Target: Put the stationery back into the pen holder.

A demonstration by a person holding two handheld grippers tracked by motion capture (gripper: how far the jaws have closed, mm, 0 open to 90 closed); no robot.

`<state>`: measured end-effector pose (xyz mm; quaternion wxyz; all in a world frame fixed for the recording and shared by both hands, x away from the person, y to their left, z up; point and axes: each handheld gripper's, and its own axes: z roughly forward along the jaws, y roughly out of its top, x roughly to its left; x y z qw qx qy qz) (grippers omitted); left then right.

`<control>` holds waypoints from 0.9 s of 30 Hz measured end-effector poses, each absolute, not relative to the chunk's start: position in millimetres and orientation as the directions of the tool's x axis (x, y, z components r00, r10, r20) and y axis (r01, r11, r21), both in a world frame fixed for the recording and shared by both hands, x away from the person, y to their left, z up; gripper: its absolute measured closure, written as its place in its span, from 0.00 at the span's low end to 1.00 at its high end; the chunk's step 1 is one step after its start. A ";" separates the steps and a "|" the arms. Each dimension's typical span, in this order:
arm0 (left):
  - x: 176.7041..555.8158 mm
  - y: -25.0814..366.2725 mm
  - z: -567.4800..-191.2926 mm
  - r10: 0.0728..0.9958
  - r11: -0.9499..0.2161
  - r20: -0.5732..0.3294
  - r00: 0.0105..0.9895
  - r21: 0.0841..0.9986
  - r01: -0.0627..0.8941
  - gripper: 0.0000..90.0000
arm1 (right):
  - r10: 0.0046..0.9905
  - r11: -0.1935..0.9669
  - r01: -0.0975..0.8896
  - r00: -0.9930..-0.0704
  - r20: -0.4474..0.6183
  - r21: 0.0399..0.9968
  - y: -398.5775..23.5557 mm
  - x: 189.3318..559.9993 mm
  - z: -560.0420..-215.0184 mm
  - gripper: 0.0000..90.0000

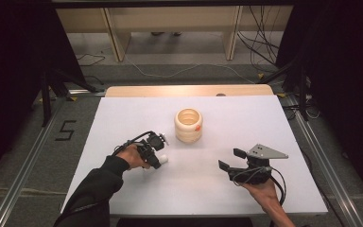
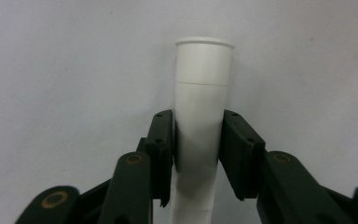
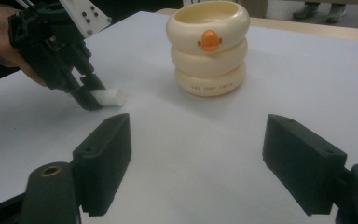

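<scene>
A white paper tube (image 1: 162, 160) (image 2: 201, 84) lies on the white table top (image 1: 246, 118) at the left. My left gripper (image 1: 157, 161) (image 2: 198, 140) is shut on it, both pads pressing its sides, and its rimmed end pokes out past the fingertips. In the right gripper view the same tube (image 3: 111, 97) sticks out of the left gripper (image 3: 89, 97), low over the table. My right gripper (image 1: 230, 159) (image 3: 198, 144) rests open at the right with nothing between its jaws, pointing toward the middle.
A cream ringed pot (image 1: 188, 125) (image 3: 209, 51) with an orange duck-bill mark stands upright at the table's centre, open at the top. A wooden strip edges the far side of the table (image 1: 189, 90). Cables lie on the floor beyond.
</scene>
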<state>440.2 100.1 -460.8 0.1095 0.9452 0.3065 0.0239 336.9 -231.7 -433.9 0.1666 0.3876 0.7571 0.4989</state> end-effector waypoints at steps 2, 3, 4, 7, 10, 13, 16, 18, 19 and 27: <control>440.0 99.8 -460.5 0.576 -0.796 -0.012 0.817 0.219 0.565 0.76 | 0.755 0.204 0.424 -0.642 0.134 0.882 -231.3 337.2 -434.3 0.27; 439.6 99.4 -460.3 0.574 -0.798 -0.008 0.819 0.218 0.561 0.76 | 0.755 0.205 0.425 -0.642 0.134 0.882 -231.3 337.4 -434.5 0.27; 439.3 99.0 -460.2 0.573 -0.800 -0.004 0.820 0.215 0.560 0.76 | 0.755 0.204 0.425 -0.642 0.134 0.882 -231.3 337.5 -434.6 0.27; 439.0 98.5 -459.9 0.576 -0.798 -0.006 0.818 0.212 0.564 0.77 | 0.755 0.203 0.423 -0.642 0.134 0.883 -231.5 337.3 -434.4 0.27; 438.6 99.3 -459.8 0.575 -0.797 -0.016 0.818 0.217 0.564 0.77 | 0.754 0.205 0.421 -0.643 0.132 0.884 -231.3 337.1 -434.3 0.27; 438.5 100.3 -457.7 0.577 -0.792 -0.020 0.816 0.228 0.566 0.77 | 0.754 0.207 0.422 -0.643 0.130 0.883 -231.3 337.3 -434.7 0.27; 437.7 102.2 -451.3 0.579 -0.784 -0.024 0.815 0.257 0.565 0.77 | 0.753 0.209 0.420 -0.645 0.129 0.883 -230.9 337.4 -435.0 0.28; 437.3 103.4 -447.0 0.584 -0.775 -0.028 0.811 0.278 0.567 0.77 | 0.752 0.210 0.419 -0.647 0.128 0.884 -230.6 337.3 -435.2 0.28; 437.6 104.8 -444.3 0.576 -0.779 -0.028 0.817 0.284 0.559 0.77 | 0.752 0.209 0.419 -0.646 0.129 0.883 -230.5 337.2 -435.1 0.28; 437.1 113.4 -425.4 0.605 -0.706 -0.052 0.794 0.427 0.566 0.77 | 0.752 0.209 0.424 -0.646 0.132 0.881 -229.9 337.1 -435.6 0.28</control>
